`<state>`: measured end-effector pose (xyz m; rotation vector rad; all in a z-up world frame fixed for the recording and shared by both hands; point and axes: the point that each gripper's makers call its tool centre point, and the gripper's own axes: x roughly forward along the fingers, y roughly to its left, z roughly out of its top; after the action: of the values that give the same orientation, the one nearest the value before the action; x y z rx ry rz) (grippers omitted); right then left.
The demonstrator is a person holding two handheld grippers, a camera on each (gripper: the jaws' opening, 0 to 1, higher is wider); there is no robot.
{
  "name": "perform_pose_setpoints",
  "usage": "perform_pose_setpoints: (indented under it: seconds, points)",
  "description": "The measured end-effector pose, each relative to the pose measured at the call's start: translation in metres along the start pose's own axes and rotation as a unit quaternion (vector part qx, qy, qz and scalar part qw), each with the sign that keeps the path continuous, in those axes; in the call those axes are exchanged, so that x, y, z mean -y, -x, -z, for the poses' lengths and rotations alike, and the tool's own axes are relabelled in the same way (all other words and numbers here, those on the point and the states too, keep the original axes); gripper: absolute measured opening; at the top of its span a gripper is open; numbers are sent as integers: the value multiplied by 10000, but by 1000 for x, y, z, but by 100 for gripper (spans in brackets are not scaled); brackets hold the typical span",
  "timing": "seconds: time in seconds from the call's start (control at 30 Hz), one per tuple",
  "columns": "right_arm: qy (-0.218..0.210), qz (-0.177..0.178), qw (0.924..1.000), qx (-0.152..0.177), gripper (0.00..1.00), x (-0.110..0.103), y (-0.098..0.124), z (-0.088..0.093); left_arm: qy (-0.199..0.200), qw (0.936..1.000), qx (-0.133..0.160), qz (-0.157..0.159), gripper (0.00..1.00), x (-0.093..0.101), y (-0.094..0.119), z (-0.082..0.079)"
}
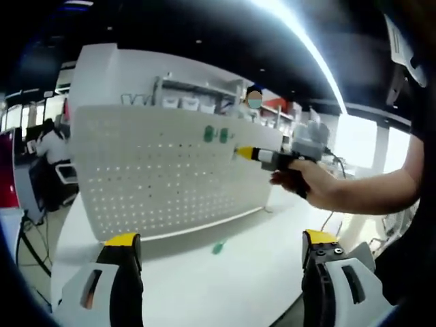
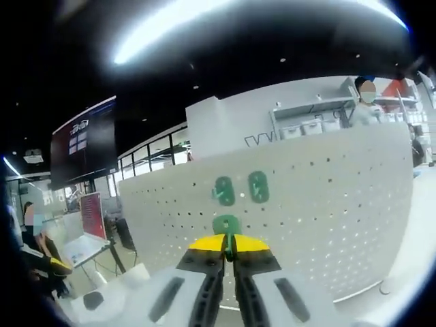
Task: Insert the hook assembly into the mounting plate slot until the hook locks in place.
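Yellow-tipped jaws of the left gripper [image 1: 221, 245] stood wide apart at the bottom of the left gripper view, released and holding nothing. Just beyond them lay the white surface [image 1: 272, 259], and on it a small green hook [image 1: 218, 248] rested loose, near the foot of the upright white pegboard [image 1: 136, 177]. 2 more green hooks [image 1: 216, 134] hung side by side high on that board. From the right of the same view, a person's hand [image 1: 306, 178] carried the right gripper [image 1: 240, 153], its yellow tip close to the 2 mounted hooks.

Seen in the right gripper view, the right gripper [image 2: 229, 246] was clenched on a green hook assembly [image 2: 226, 225], pinched between its yellow pads with the green top standing clear above them. It was held just below the 2 mounted hooks [image 2: 240, 189], in front of the perforated board [image 2: 327, 204]; whether it touched the board I could not tell.

Behind the pegboard rose a white wall with shelves of bins [image 1: 197, 102]. A long strip light [image 1: 300, 41] ran across the dark ceiling, a dark display screen [image 2: 82, 150] hung to the left, and a seated person [image 1: 49, 146] worked at a desk in the background.
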<state>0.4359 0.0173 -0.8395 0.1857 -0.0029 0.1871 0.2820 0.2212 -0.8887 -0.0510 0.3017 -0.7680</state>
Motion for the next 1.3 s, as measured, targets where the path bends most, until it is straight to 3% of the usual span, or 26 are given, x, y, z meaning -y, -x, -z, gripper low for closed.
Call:
perform_pose_setpoints:
  seconds: [0.6, 1.07, 1.3]
  points:
    - [127, 327, 9992, 185, 1, 38, -23, -20, 127, 9999, -45, -22, 99, -6, -4, 4]
    - [226, 590, 9970, 438, 1, 61, -36, -47, 149, 9998, -88, -66, 98, -11, -3, 5]
    - [314, 638, 9965, 438, 1, 65, -39, -50, 156, 9998, -82, -15, 98, -8, -6, 6]
